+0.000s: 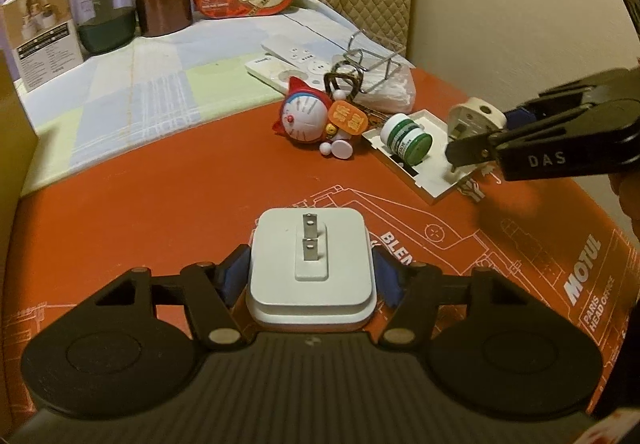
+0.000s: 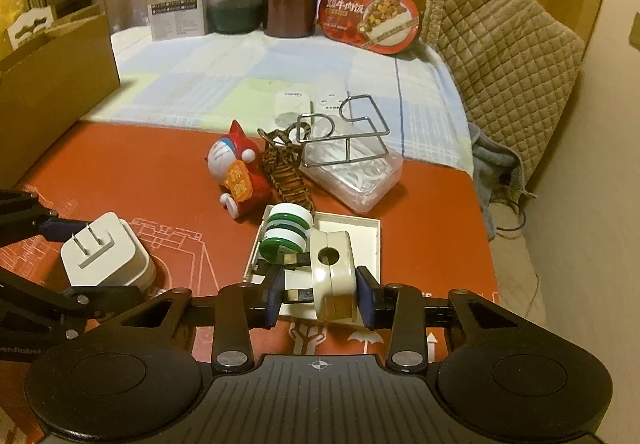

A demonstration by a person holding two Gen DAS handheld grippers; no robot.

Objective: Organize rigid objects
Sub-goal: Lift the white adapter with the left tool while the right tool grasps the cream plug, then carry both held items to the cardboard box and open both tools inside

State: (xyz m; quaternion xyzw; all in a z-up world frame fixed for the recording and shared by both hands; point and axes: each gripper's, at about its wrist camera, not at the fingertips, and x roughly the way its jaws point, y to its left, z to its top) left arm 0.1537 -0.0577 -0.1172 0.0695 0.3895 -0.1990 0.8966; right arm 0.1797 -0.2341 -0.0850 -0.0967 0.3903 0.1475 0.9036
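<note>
Two plugs are gripped: the square charger [image 1: 310,270] by the left tongs [image 1: 310,280] over the near counter [image 1: 140,203], the round adapter [image 2: 334,276] by the right tongs [image 2: 320,294] above the white tray [image 2: 362,234]. If lowered carelessly, the green-capped bottle [image 2: 286,234] could be knocked.

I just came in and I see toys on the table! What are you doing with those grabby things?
A person is tidying small hard things with two tools. The left hand-held gripper is shut on a square white charger with its prongs pointing up, just over the red mat. The right hand-held gripper is shut on a round cream plug adapter, holding it over the shallow white tray, where a green and white bottle lies on its side. The cat toy lies nearby, untouched.
</note>
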